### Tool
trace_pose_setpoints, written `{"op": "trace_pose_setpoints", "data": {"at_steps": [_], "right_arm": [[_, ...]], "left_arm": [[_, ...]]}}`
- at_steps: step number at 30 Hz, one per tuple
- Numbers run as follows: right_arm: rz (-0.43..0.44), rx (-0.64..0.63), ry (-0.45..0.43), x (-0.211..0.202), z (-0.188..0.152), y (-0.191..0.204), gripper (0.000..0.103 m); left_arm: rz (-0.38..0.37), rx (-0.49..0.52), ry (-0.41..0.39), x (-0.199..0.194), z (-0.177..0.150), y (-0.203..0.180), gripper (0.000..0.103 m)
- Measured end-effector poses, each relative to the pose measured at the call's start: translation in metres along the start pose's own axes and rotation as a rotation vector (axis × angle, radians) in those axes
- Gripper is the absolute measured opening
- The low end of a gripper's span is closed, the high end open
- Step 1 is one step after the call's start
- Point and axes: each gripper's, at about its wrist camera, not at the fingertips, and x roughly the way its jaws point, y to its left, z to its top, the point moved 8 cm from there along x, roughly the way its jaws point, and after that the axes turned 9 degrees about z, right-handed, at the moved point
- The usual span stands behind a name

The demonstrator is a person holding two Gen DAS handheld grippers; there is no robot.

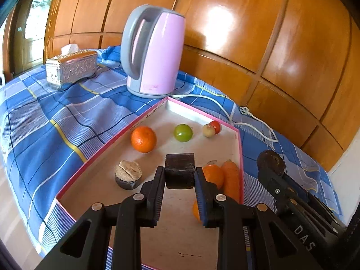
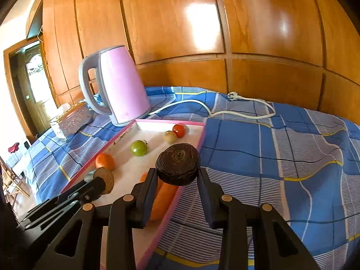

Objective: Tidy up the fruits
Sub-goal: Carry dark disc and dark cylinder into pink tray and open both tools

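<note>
A pink-rimmed white tray (image 1: 240, 148) lies on the blue plaid cloth. In it are an orange (image 1: 143, 139), a green fruit (image 1: 183, 132), a pale small fruit (image 1: 208, 131), a red small fruit (image 1: 216, 126), a carrot (image 1: 231, 180), another orange (image 1: 213, 175) and a cut dark piece with a tan face (image 1: 128, 174). My left gripper (image 1: 179, 175) is shut on a dark brown block (image 1: 179, 171) above the tray. My right gripper (image 2: 177, 173) is shut on a dark wrinkled round fruit (image 2: 178, 163) over the tray's right rim (image 2: 200, 144).
A pink electric kettle (image 1: 155, 51) stands behind the tray, its white cord and plug (image 2: 234, 96) trailing right. A silver tissue box (image 1: 72, 67) sits far left. A wooden panelled wall rises behind. The cloth drops off at the left edge.
</note>
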Motion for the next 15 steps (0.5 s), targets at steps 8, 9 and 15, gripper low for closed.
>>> {"op": "trace_pose_setpoints", "data": {"at_steps": [8,9,15], "right_arm": [[0.047,0.057,-0.001,0.011,0.010,0.000,0.037],[0.064,0.063,-0.004,0.013,0.014,0.002,0.037],[0.130,0.027,0.006,0.027,0.021,0.026,0.037]], "left_arm": [[0.015,-0.034,0.023,0.009,-0.001,0.006,0.026],[0.015,-0.038,0.024,0.009,-0.001,0.006,0.026],[0.033,-0.077,0.041,0.016,0.000,0.017,0.026]]}}
